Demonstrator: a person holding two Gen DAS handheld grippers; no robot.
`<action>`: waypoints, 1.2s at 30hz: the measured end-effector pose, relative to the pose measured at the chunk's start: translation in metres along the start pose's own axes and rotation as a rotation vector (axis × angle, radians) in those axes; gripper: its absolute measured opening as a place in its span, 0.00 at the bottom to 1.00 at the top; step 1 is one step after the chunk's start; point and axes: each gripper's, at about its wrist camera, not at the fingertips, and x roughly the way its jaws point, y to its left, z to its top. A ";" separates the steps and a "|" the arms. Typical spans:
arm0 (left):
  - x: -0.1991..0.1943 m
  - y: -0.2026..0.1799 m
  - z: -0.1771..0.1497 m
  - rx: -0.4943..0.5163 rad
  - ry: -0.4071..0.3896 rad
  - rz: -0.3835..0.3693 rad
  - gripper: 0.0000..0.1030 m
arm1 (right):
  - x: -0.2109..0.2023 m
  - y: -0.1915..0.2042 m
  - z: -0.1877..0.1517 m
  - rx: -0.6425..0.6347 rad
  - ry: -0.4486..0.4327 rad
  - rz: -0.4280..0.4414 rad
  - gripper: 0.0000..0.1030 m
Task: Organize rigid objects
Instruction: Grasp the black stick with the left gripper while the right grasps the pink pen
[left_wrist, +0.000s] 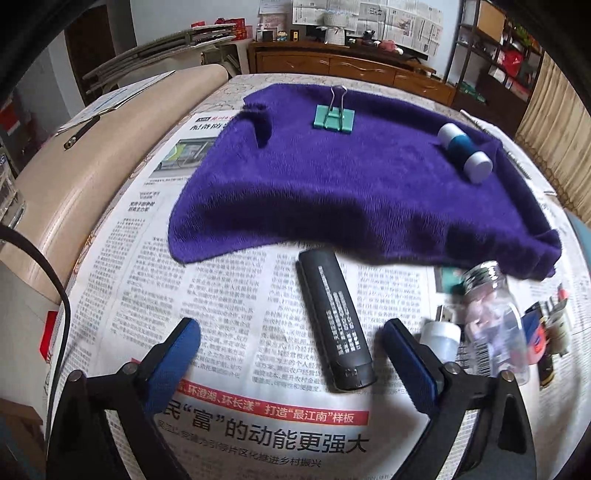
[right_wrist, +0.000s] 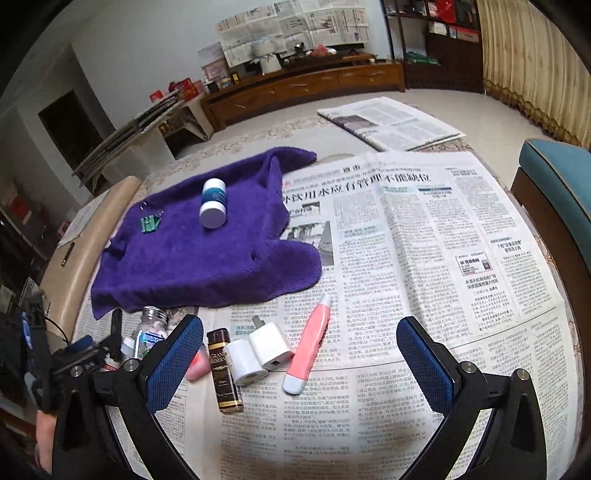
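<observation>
A purple towel (left_wrist: 351, 184) lies on the newspaper-covered table; it also shows in the right wrist view (right_wrist: 207, 243). On it sit a teal binder clip (left_wrist: 333, 116) (right_wrist: 149, 223) and a white and teal bottle (left_wrist: 464, 151) (right_wrist: 213, 203). My left gripper (left_wrist: 291, 347) is open, low over a black oblong device (left_wrist: 334, 319) that lies between its fingers. My right gripper (right_wrist: 301, 354) is open above a pink pen-like tool (right_wrist: 308, 349), a white charger plug (right_wrist: 269, 345), a white roll (right_wrist: 243, 360) and a brown bottle (right_wrist: 223, 369). A clear glass jar (left_wrist: 493, 321) (right_wrist: 149, 328) stands at the cluster's left.
A beige chair back (left_wrist: 110, 155) borders the table's left side. A teal-cushioned chair (right_wrist: 557, 192) stands at the right. A second newspaper (right_wrist: 388, 123) lies at the far table edge. A wooden cabinet (right_wrist: 303, 86) lines the back wall.
</observation>
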 end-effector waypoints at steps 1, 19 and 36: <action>-0.001 -0.002 -0.001 0.002 -0.011 -0.003 0.91 | -0.002 0.000 0.000 -0.005 -0.004 -0.002 1.00; -0.013 -0.004 -0.007 0.046 -0.087 -0.066 0.20 | 0.042 -0.012 -0.040 -0.075 0.116 -0.146 0.98; -0.011 -0.001 -0.005 0.045 -0.088 -0.095 0.20 | 0.064 -0.020 -0.030 -0.114 0.051 -0.246 0.95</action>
